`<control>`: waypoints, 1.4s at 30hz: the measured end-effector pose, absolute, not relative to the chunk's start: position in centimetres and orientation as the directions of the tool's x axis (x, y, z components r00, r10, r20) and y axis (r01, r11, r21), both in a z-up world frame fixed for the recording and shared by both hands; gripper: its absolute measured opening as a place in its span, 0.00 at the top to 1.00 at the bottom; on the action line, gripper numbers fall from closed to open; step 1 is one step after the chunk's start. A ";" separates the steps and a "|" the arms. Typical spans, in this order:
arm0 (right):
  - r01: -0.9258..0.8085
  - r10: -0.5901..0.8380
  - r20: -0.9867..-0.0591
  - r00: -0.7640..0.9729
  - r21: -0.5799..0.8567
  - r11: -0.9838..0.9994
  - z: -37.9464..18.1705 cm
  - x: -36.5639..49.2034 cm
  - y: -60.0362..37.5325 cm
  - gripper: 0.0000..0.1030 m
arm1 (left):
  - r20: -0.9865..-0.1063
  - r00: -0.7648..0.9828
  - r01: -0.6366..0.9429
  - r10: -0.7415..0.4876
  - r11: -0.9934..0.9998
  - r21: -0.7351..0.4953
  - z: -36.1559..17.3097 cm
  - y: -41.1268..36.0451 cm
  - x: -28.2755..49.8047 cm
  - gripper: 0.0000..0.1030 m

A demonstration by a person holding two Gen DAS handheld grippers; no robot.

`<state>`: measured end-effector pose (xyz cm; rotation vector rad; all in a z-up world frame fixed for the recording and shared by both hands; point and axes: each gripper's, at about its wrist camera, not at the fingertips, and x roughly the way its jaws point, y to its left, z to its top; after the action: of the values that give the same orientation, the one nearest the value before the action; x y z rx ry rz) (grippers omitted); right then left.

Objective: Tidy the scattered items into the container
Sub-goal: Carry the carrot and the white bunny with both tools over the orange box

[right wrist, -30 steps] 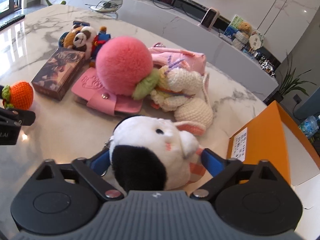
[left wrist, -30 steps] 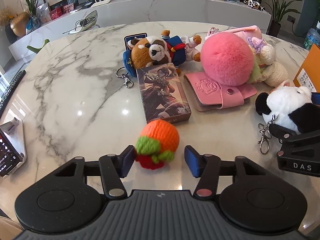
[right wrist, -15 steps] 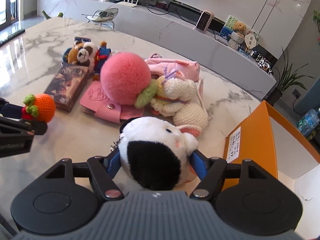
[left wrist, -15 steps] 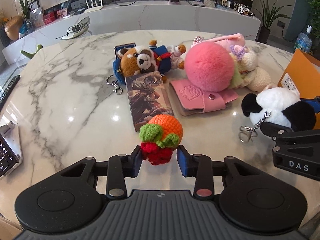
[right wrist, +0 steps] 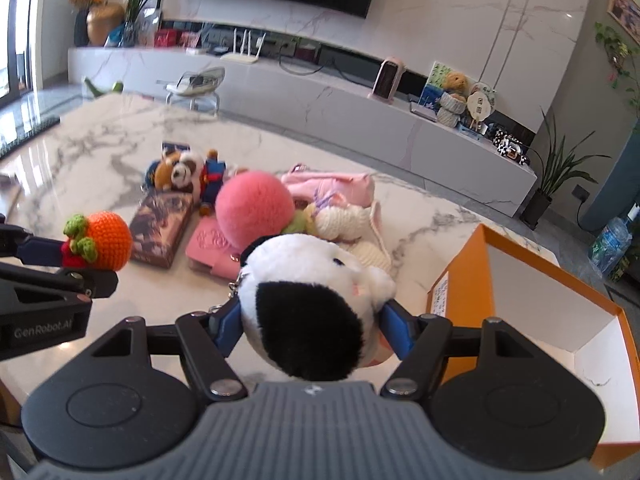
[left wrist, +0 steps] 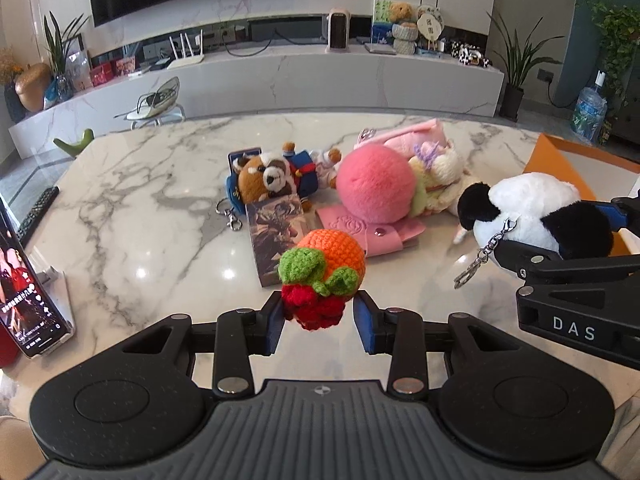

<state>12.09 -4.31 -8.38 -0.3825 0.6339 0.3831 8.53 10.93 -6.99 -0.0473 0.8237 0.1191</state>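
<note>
My left gripper (left wrist: 320,322) is shut on a crocheted orange toy (left wrist: 326,266) with green leaves and a red base, held above the marble table (left wrist: 140,208). It also shows in the right wrist view (right wrist: 102,246). My right gripper (right wrist: 310,330) is shut on a black-and-white panda plush (right wrist: 308,300), lifted beside the open orange box (right wrist: 532,304). The panda also shows in the left wrist view (left wrist: 536,216), with its keychain hanging. On the table lie a pink pompom (left wrist: 374,184), a raccoon plush (left wrist: 270,178), a card box (left wrist: 276,232), a pink wallet (left wrist: 384,232) and a cream crochet doll (right wrist: 348,220).
A phone on a stand (left wrist: 28,284) stands at the table's left edge. A pink pouch (right wrist: 332,186) lies behind the pompom. The orange box stands at the table's right side, open, white inside. A low white cabinet (left wrist: 280,76) runs behind the table.
My left gripper closed on the orange toy and lifted it off the table. My right gripper rose with the panda plush held in it.
</note>
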 end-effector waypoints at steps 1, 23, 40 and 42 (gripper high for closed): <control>-0.449 0.228 -0.624 0.748 -0.222 0.866 -8.0 11.8 -4.6 0.30 | -0.729 0.679 -0.121 0.086 0.993 0.004 -6.7 10.7 8.3 0.58; -0.293 0.212 -0.406 0.889 -0.148 0.945 0.7 8.6 -13.3 0.30 | -0.577 0.816 0.028 0.004 0.999 0.047 0.6 2.3 7.7 0.58; -0.113 0.042 -0.360 0.932 -0.180 0.977 2.9 12.2 -23.6 0.30 | -0.540 0.821 0.244 -0.185 0.969 0.040 1.8 -8.6 13.4 0.58; -0.100 0.027 -0.377 0.926 -0.174 0.980 2.4 13.0 -24.9 0.30 | -0.549 0.810 0.270 -0.205 0.962 0.040 1.5 -9.8 14.4 0.58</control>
<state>12.99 -24.92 2.39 -0.1919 0.3831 0.0657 14.42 -9.79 1.51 0.1183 0.5724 -0.2543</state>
